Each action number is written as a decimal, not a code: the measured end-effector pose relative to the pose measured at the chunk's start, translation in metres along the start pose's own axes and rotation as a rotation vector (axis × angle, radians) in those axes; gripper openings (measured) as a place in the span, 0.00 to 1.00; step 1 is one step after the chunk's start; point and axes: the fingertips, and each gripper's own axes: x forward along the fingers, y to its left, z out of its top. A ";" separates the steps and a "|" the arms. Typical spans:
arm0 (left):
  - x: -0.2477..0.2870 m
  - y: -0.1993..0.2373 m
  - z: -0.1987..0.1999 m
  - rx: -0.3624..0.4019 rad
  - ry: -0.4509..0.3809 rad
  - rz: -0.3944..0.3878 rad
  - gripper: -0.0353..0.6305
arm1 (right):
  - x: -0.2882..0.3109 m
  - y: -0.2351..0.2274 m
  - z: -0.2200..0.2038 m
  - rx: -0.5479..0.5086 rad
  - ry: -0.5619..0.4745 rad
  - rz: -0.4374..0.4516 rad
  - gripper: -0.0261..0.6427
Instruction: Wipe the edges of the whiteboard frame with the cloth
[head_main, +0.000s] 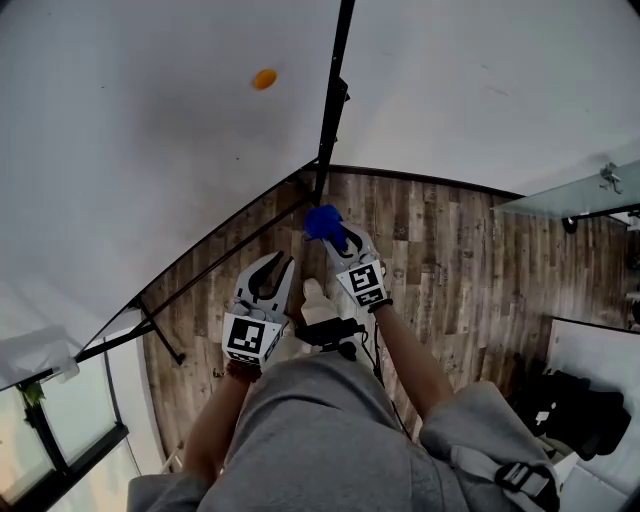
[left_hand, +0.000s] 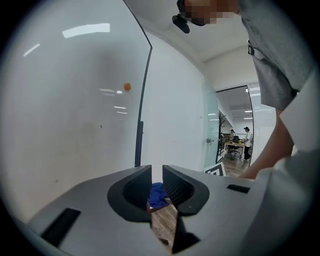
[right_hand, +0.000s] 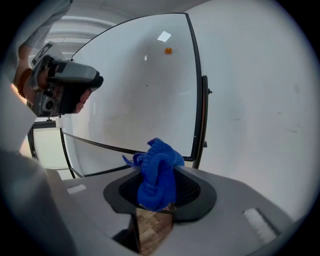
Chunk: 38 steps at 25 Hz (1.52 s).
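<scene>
**Presently: cloth poised at the frame's lower right corner**

The blue cloth (head_main: 322, 221) is clamped, bunched, in the right gripper (head_main: 333, 232), close to the lower right corner of the whiteboard frame (head_main: 331, 100); contact cannot be confirmed. The left gripper (head_main: 274, 264) is released, with nothing between its jaws. Since only a small wad protrudes, the hard jaws could be scraped along the frame's edge, or the cloth dragged loose if pressed at an angle.

The right gripper (right_hand: 159, 170) had its jaws clamped on a bunched blue cloth (right_hand: 156, 182), whose top poked up near the lower right corner of the whiteboard (right_hand: 125, 95) and its black frame (right_hand: 195, 90). An orange dot (right_hand: 168, 50) sat high on the board.
</scene>
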 end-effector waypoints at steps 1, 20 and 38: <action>0.008 0.002 0.003 0.000 -0.002 0.011 0.16 | 0.008 -0.009 -0.005 -0.004 0.010 0.006 0.26; 0.055 0.048 -0.001 -0.031 0.044 0.165 0.15 | 0.132 -0.088 -0.064 0.050 0.125 0.021 0.26; 0.042 0.065 -0.025 -0.069 0.090 0.223 0.15 | 0.179 -0.101 -0.053 0.067 0.100 -0.045 0.26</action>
